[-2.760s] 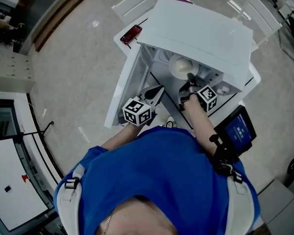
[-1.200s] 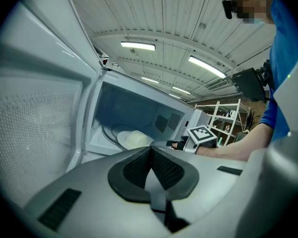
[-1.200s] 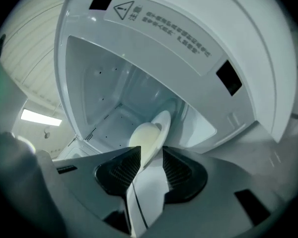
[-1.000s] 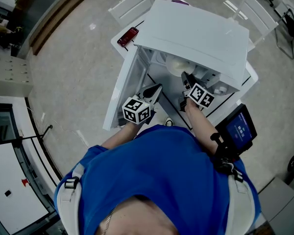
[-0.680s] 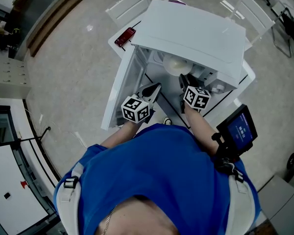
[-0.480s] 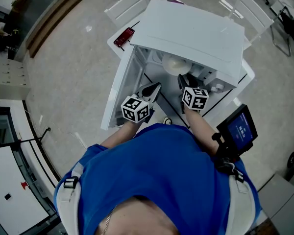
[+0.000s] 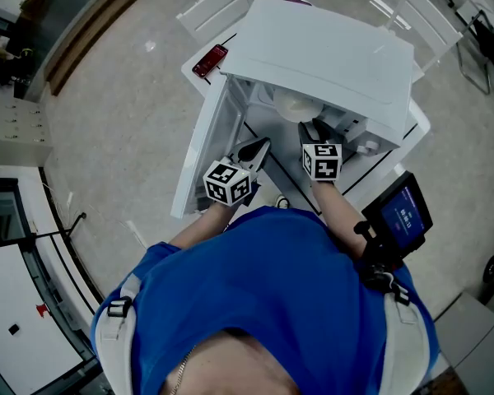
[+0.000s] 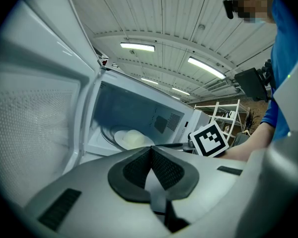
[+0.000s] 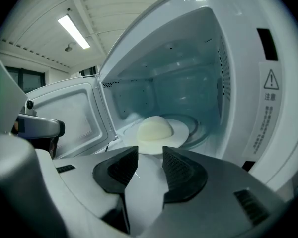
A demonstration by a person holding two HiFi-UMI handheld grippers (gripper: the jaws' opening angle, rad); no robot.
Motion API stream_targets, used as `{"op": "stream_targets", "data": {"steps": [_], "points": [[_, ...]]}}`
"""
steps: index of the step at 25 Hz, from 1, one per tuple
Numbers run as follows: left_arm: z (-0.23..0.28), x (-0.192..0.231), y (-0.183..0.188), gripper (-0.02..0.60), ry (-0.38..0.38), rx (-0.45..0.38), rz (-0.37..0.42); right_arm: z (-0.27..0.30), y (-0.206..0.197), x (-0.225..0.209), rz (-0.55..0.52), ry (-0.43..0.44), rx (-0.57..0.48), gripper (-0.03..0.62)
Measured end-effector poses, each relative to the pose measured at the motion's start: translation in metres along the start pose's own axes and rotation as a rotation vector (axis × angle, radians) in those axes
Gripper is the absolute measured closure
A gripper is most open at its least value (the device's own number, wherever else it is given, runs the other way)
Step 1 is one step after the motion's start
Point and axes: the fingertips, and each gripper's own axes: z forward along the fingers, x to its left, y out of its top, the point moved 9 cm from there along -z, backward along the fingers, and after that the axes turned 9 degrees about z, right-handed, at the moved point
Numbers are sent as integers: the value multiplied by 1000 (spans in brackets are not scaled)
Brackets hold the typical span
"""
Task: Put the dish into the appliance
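One dish [image 9: 156,130], a white plate with a pale dome on it, already lies inside the microwave [image 7: 321,48], flat on the glass turntable [image 9: 201,132] and towards the front of it. Nothing is touching the dish.

The right gripper [image 9: 150,152] hangs at the mouth of the cavity with its fingers [image 9: 181,170] a little apart and nothing between them; the plate's near edge sits just beyond the tips. The placing looks done, so the step in hand is most likely getting this gripper out cleanly. To do that well, draw it straight back along its own line, level or rising slightly, and leave the fingers parted so that neither pad catches the rim and drags the plate off centre. Mind the frame on the right, which is near.

The left gripper [image 8: 150,150] is outside, just beside the open door [image 7: 202,146], its fingers [image 8: 134,170] pressed together on nothing. That makes a blunt tip, well suited to pushing. Once the right gripper is clear of the opening, the door probably wants swinging shut: push on its outer face near the free edge, not near the hinge, with a steady push and not a tap, so the microwave does not slide on the bench [image 7: 194,66].
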Motion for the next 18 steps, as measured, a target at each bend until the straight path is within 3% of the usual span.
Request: {"op": "stream_targets", "data": {"steps": [18], "points": [[-4,6,5,574,-4,16,14,23,16,3,-64,-36,33,446]]}}
